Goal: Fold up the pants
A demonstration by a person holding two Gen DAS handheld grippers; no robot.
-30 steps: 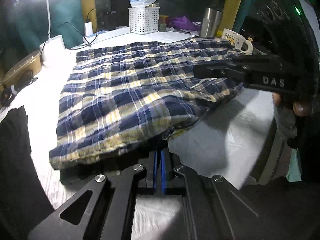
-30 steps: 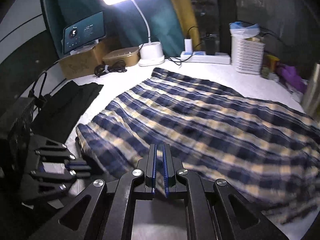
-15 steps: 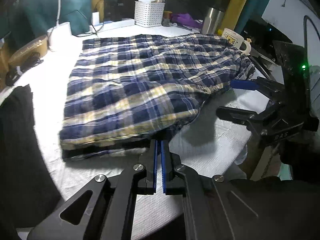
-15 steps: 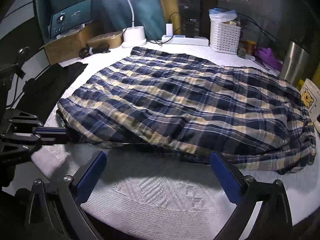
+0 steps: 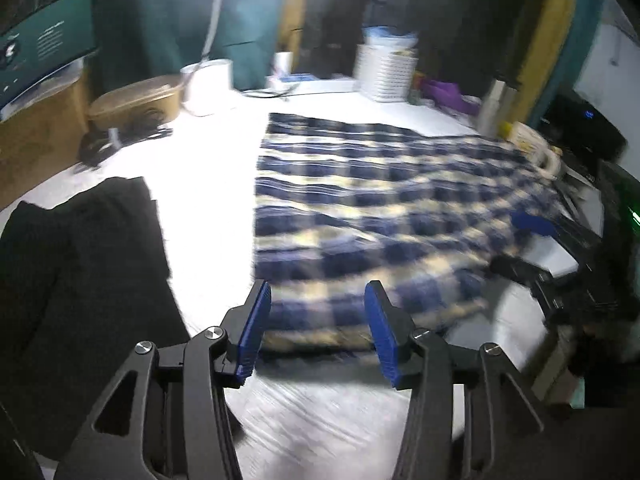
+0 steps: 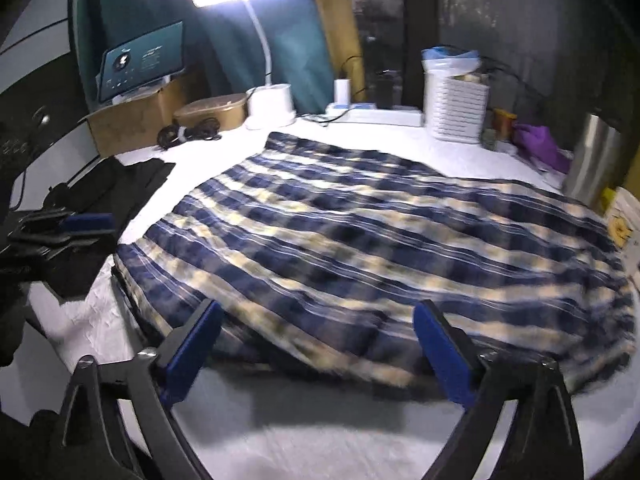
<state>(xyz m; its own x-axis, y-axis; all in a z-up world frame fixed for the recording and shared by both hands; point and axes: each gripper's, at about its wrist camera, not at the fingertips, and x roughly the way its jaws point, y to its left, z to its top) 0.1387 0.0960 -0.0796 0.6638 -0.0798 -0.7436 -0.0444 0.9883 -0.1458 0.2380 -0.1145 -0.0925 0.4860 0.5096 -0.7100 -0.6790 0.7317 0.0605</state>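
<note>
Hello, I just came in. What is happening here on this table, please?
A person is folding plaid pants on a white table with a handheld gripper in each hand. The pants lie folded over. The left gripper has just been opening, and the right gripper stands wide open; neither holds any cloth. A black garment lies to the left of the pants.

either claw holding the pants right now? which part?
Nothing held. Left claw has just been opening; right claw is wide open. Plaid pants lie loose on the table.
</note>
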